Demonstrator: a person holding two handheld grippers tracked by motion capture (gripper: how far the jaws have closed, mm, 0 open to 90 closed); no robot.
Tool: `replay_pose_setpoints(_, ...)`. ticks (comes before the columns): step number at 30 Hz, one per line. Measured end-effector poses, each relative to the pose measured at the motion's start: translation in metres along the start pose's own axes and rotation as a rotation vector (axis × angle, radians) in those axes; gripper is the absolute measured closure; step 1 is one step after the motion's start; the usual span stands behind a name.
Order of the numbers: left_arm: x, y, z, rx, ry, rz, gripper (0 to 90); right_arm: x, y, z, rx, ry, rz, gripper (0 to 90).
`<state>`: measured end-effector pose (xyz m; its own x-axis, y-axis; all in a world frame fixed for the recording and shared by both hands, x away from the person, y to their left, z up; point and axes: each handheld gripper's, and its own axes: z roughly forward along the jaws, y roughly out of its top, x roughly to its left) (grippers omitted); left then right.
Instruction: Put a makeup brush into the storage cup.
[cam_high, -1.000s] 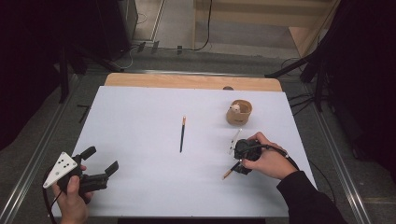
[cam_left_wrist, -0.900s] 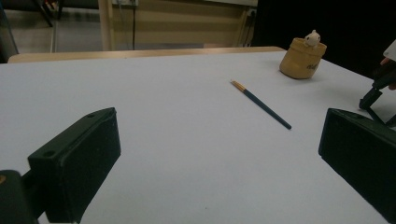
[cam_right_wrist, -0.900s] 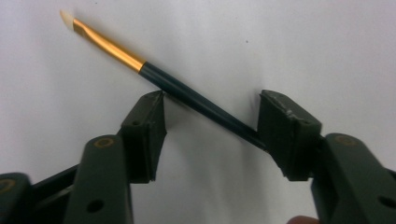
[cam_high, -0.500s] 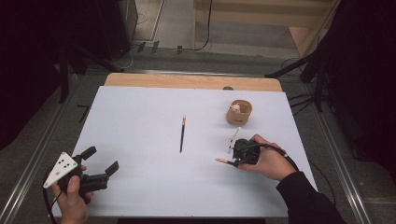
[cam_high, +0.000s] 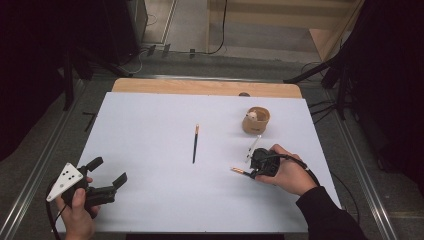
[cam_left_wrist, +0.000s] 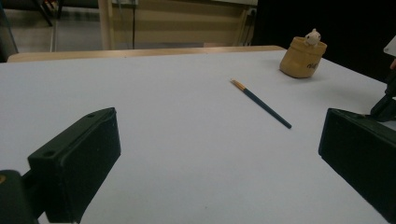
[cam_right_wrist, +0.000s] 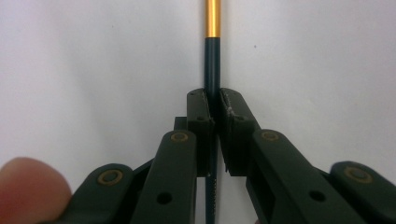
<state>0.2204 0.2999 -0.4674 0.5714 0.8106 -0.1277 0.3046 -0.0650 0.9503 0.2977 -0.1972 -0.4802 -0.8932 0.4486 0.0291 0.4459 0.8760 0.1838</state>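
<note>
lying clamped between the right hand-held gripper's (cam_right_wrist: 215, 109) jaws, a pencil (cam_right_wrist: 212, 70)

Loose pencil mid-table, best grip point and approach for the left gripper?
Grip the pencil on the table at mid-shaft, coming from above with the jaws straddling its width. It lies flat, thin, pointing away from the person, nothing near it. The left gripper is open and nearest; the right gripper is shut on another pencil.
</note>
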Motion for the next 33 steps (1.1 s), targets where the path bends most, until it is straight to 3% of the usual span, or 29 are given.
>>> replay_pose_setpoints(23, 0.000, 0.000, 0.000, -0.002, 0.000, -0.001, 0.0, -0.003, -0.002, -0.017, -0.176, -0.001, 0.066, 84.9)
replay_pose_setpoints(33, 0.001, 0.000, -0.001, -0.005, 0.003, -0.006, 0.0, -0.007, -0.007, -0.028, -0.324, -0.015, 0.120, 84.9)
